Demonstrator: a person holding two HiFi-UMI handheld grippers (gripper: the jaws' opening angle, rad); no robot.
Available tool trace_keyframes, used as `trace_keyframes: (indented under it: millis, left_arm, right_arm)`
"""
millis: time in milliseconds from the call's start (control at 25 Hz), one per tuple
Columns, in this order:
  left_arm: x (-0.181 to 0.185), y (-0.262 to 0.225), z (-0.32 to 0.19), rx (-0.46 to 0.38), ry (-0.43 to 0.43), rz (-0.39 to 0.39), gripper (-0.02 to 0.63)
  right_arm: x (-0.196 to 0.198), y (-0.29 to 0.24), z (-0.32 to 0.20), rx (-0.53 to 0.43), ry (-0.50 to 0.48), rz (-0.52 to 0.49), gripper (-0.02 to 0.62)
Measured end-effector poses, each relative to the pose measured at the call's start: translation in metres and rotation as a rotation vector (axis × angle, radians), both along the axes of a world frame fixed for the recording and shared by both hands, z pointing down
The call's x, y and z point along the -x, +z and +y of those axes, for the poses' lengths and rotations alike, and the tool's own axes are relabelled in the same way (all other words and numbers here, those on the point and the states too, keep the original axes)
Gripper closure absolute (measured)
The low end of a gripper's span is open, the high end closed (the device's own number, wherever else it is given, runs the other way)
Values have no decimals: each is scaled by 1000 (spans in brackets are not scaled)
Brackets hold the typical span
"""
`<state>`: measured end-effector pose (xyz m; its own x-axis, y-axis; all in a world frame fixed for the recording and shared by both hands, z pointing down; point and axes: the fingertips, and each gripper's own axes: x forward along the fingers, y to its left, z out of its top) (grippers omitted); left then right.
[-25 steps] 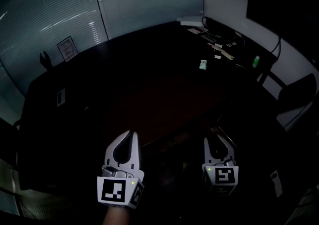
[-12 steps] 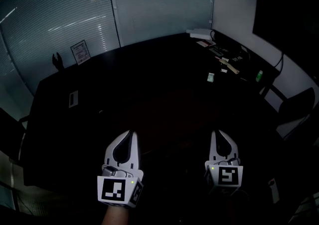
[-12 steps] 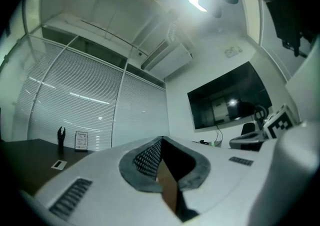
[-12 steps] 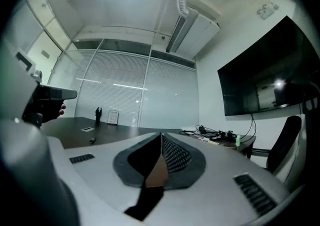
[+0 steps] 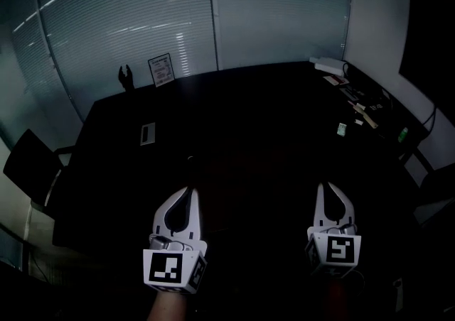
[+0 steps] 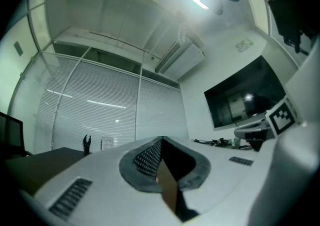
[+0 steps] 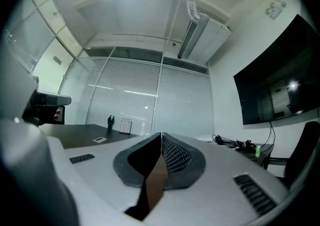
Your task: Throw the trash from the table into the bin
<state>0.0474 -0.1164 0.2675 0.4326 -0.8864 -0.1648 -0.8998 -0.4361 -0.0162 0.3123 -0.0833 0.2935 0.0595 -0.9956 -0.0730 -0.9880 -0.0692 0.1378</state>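
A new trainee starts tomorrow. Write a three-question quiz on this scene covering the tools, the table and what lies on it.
1. True or false: the left tool grips a piece of trash.
2. Where on the table does the small green-and-white item lie? A) at the left edge B) toward the right side, near the cable clutter C) between the two tools
3. Fill in: the right tool has its jaws ____.

Key: 1 false, its jaws are together on nothing; 2 B; 3 shut.

Lay as a small pale-green piece of trash (image 5: 342, 128) near the far right edge of the dark table (image 5: 234, 113).
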Motion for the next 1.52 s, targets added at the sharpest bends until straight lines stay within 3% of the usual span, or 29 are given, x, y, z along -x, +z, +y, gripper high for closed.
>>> trace_keyframes:
  millis: [480, 960, 1240, 1520]
  left_arm:
    - [156, -16, -17, -16, -137, 2, 606]
    - [288, -20, -47, -31, -221, 13, 606]
    - [338, -28, -69, -42, -229, 19, 606]
    - [363, -27, -94, -43, -258, 32, 606]
  right_arm:
    - [162, -37, -55, -43, -168, 4, 581]
    - [299, -49, -100, -72, -252, 15, 581]
    - [348, -48, -129, -66, -259, 17, 581]
    - [370, -45, -160, -54, -285, 23, 581]
